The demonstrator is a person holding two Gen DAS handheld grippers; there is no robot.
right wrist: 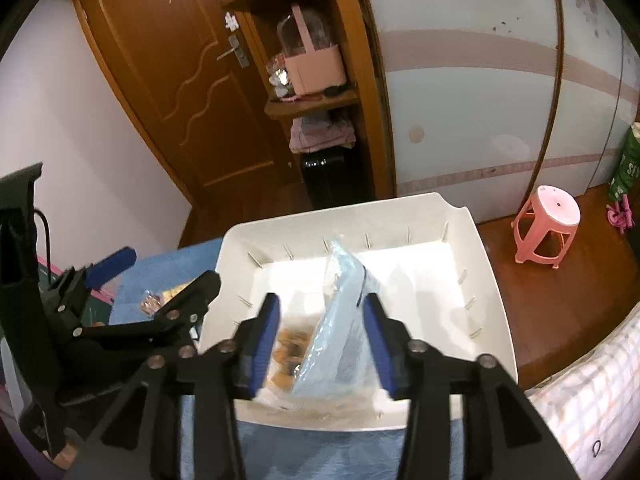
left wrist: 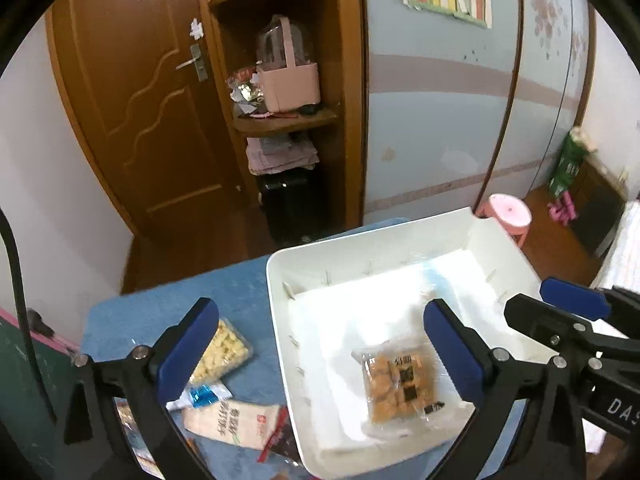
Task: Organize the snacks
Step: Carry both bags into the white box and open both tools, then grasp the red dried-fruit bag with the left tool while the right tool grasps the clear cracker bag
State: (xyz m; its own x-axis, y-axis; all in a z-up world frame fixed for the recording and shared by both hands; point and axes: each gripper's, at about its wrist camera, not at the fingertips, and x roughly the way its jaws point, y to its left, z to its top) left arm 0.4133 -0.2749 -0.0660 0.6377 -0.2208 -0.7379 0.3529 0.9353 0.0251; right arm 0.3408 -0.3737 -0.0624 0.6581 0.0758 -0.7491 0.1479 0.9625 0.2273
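Left gripper [left wrist: 320, 354]: I am holding it with the jaws spread wide and nothing between them, one pad sitting over the loose snacks at lower left of its view, the other over the bin.
Right gripper [right wrist: 320, 344]: I am holding it over the near edge of the bin, jaws partly open; a clear bag [right wrist: 340, 312] is standing between the pads, but I cannot tell whether either pad is touching it.
Bin [left wrist: 360, 248]: a white bin is sitting on the blue surface [left wrist: 168, 300], filling the centre and lower right of the left view.
Biscuit pack [left wrist: 400, 384]: it is lying flat on the bin floor, in the lower centre of the left view, just left of my right-hand pad.
Clear bag: it is leaning upright in the middle of the bin in the right view, blurred, with brown pieces showing at its base.
Puffs pack [left wrist: 224, 352]: it is lying on the surface left of the bin, just beside my left pad.
White packet [left wrist: 232, 424]: it is lying below the puffs, near the bin's left wall.
Stool [right wrist: 548, 224]: a pink stool is standing on the floor at right in the right view.
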